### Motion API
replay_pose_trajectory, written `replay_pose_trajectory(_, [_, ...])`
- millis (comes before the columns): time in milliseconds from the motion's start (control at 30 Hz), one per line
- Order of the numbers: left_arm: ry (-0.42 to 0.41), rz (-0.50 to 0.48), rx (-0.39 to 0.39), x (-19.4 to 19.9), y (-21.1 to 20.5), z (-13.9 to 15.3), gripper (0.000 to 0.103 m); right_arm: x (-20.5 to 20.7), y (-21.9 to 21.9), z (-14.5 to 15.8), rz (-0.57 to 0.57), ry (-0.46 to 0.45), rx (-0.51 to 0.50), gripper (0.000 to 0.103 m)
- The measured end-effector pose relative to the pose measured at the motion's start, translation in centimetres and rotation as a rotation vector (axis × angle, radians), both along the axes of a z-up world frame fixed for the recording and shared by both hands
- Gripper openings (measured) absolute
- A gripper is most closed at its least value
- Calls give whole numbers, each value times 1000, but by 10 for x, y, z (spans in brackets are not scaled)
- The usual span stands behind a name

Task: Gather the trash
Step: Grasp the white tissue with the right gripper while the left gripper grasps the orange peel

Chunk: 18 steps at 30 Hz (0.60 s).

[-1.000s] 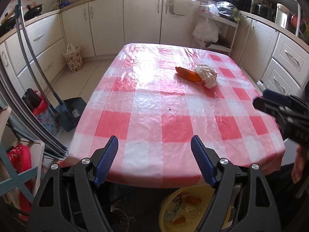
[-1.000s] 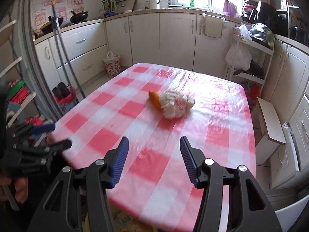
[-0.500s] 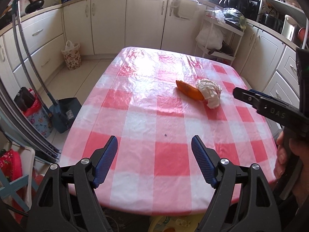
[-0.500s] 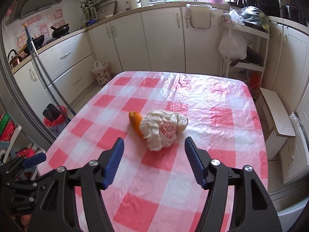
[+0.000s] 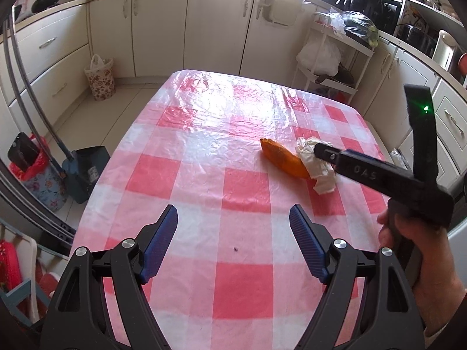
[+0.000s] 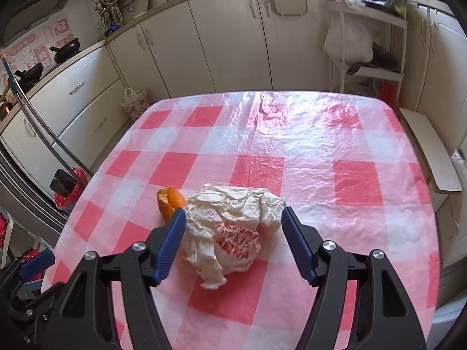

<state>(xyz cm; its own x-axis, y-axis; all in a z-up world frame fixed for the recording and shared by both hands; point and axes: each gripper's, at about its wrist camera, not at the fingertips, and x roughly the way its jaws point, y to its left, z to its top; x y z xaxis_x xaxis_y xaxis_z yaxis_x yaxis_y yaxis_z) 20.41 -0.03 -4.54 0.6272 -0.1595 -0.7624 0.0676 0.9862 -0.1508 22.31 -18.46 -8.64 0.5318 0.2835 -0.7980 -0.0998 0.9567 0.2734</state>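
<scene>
A crumpled white paper wrapper (image 6: 233, 227) with red print lies on the red-and-white checked table (image 6: 306, 157), touching an orange peel (image 6: 169, 201) on its left. My right gripper (image 6: 233, 239) is open, its blue pads on either side of the wrapper, just above it. In the left wrist view the wrapper (image 5: 318, 172) and peel (image 5: 281, 159) lie right of centre, partly hidden by the right gripper's arm (image 5: 379, 175). My left gripper (image 5: 233, 239) is open and empty above the near part of the table.
White kitchen cabinets (image 5: 216, 23) run around the room. A white shelf rack with bags (image 6: 364, 43) stands beyond the far right corner. A dustpan and broom (image 5: 84, 169) and a flowered bag (image 5: 100, 77) stand on the floor at left. A white stool (image 6: 429, 151) sits at right.
Both grippers moved forward over the table. The right gripper came down to the wrapper, which now sits between its open pads. The left gripper stays open.
</scene>
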Motion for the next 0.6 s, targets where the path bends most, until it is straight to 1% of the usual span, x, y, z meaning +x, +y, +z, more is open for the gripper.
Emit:
replay_pose_trajectory(100, [9,-1,-7,13,-4,-2,76,5,2,-5,15,18,1,54])
replay_pose_trajectory(133, [11,-1,-10,17,-5,-3,76,6,3,-6,20,21,0,48])
replay_pose_trajectory(167, [14,0,-13,21,-6,-4,76,6,3,-7,28,24,-2,44])
replay_pose_trajectory(233, [23,3,-20,29,-9,-7,76,5,2,-7,44,24,-7,30])
replay_pose_trajectory(300, [37,8,-36,41,-14,-10,76,2,-1,-2,56,12,-8,20])
replay_pose_trajectory(467, [45,10,-55,63,-33,-13,76,-7,-16,13,50,-27,6,18])
replay_pose_trajectory(600, [64,10,-17,85,-55,-19,76,-13,-29,20,36,-45,11,18])
